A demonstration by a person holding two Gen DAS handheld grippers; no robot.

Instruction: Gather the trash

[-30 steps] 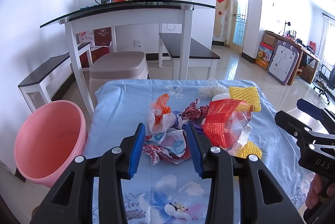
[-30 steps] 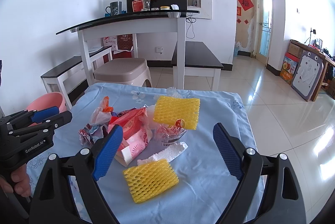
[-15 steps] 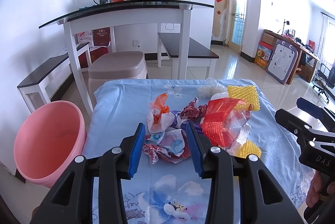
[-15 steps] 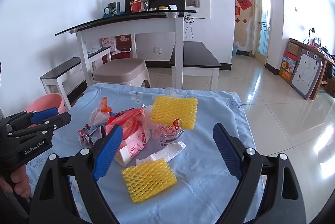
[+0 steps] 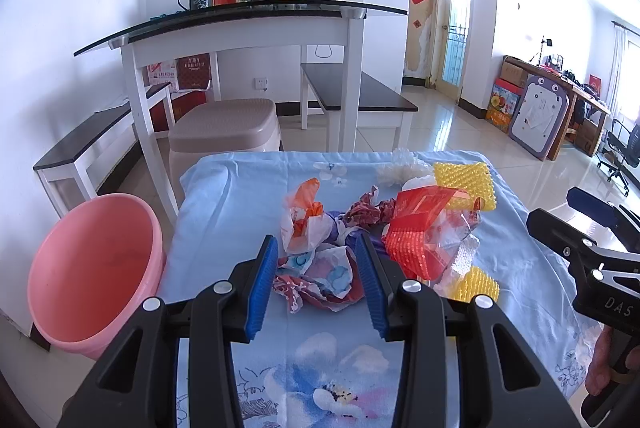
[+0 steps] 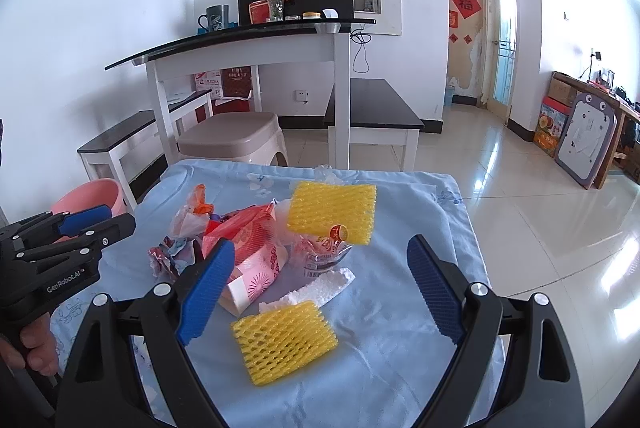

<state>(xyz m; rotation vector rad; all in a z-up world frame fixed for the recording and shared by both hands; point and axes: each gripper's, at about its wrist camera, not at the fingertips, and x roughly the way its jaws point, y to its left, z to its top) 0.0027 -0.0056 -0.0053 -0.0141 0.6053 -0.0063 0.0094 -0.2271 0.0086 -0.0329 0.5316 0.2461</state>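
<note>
A pile of trash lies on the blue flowered cloth point(image 5: 240, 211): a crumpled patterned wrapper point(image 5: 320, 278), a white and orange bag point(image 5: 302, 224), a red net bag point(image 5: 420, 228) and two yellow foam nets point(image 6: 284, 334) point(image 6: 332, 214). My left gripper point(image 5: 316, 278) is open, its blue pads on either side of the crumpled wrapper. My right gripper point(image 6: 316, 294) is wide open over the near yellow foam net and a white foam strip point(image 6: 320, 286). A pink bin point(image 5: 92, 276) stands on the floor left of the table.
A beige plastic stool point(image 5: 224, 131) stands just behind the table. Behind it are a glass-topped white desk point(image 5: 248, 23) and dark benches point(image 5: 360, 95). Tiled floor point(image 6: 540, 211) lies to the right.
Both grippers have edged slightly forward toward the pile. The trash has not moved and the jaws keep the same opening.
</note>
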